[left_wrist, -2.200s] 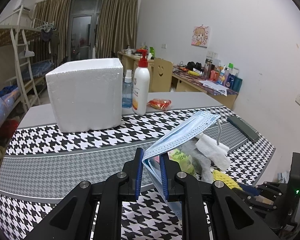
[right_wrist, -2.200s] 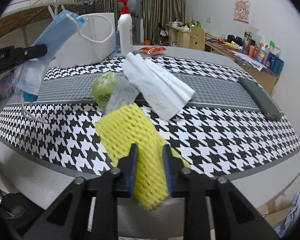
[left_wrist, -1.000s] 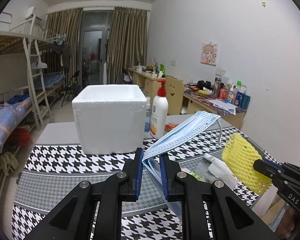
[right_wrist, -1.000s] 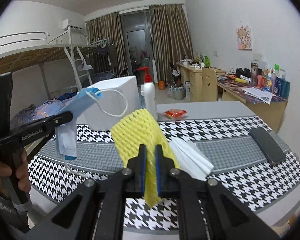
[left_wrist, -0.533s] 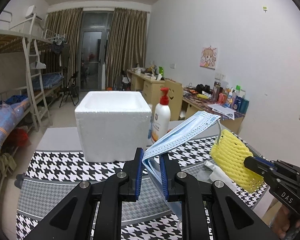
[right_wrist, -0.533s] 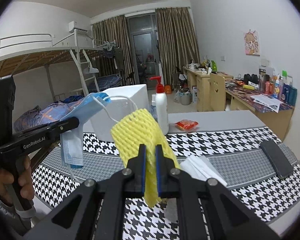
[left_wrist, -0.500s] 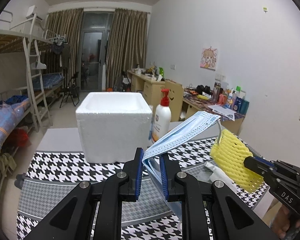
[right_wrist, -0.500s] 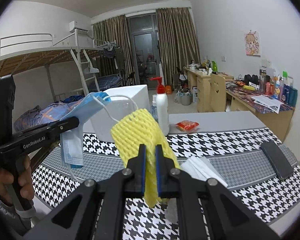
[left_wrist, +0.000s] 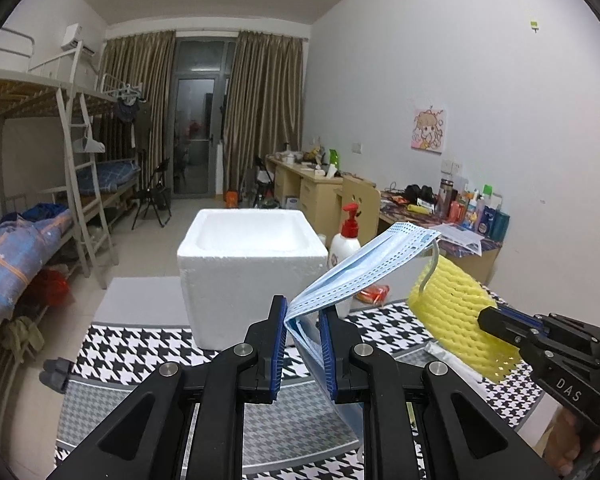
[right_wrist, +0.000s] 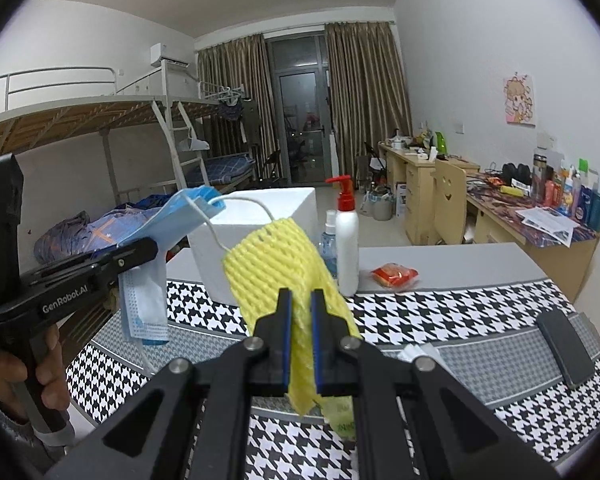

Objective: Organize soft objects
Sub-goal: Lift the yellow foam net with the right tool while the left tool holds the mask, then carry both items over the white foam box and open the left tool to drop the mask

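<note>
My left gripper (left_wrist: 303,312) is shut on a folded blue face mask (left_wrist: 364,266), held in the air above the houndstooth table. The same mask (right_wrist: 152,236) shows at the left of the right wrist view, its ear loop draped toward the yellow net. My right gripper (right_wrist: 301,300) is shut on a yellow foam net sleeve (right_wrist: 276,264), which also appears at the right in the left wrist view (left_wrist: 452,312). An open white foam box (left_wrist: 252,268) stands on the table ahead of both grippers, its inside looking bare.
A white pump bottle (right_wrist: 347,240) and a small blue spray bottle (right_wrist: 328,248) stand beside the box, near a red snack packet (right_wrist: 394,274). White tissue (right_wrist: 418,354) and a dark flat case (right_wrist: 566,354) lie on the houndstooth cloth (right_wrist: 460,312). Bunk beds at left, desks at right.
Both grippers rose and came closer to the foam box with the mask and the net sleeve still gripped; the box's open top now shows from above.
</note>
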`<state>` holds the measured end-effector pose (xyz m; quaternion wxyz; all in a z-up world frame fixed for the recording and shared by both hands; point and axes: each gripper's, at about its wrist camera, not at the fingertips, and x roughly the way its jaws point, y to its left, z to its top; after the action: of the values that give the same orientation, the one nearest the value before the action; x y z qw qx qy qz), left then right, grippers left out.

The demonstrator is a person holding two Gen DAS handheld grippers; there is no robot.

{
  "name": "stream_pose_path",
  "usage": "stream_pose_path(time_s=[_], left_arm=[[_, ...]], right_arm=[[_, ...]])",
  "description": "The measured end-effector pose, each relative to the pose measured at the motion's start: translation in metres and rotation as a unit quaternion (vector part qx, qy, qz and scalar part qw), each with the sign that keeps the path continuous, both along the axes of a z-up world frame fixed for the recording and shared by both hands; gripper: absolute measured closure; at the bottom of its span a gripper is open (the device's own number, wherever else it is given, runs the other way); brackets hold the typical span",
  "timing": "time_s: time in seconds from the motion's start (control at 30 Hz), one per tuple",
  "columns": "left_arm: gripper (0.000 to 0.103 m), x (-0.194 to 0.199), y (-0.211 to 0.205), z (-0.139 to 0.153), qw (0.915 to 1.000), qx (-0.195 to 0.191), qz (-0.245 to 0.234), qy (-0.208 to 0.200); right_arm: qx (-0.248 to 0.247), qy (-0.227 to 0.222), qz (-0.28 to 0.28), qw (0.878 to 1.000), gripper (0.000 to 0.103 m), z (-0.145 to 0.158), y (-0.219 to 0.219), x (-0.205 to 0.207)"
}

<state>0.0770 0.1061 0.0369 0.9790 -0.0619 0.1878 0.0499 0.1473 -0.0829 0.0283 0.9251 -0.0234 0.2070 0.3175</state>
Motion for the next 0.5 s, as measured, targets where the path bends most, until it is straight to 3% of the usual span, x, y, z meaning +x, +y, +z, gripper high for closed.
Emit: stream_pose_path(time_s=[0.5], left_arm=[[0.085,0.019,0.023,0.017,0.9996,0.011,0.025,-0.006]], right_arm=[[-0.006,-0.005,0.011,1.000,0.092,0.023,0.028,0.022]])
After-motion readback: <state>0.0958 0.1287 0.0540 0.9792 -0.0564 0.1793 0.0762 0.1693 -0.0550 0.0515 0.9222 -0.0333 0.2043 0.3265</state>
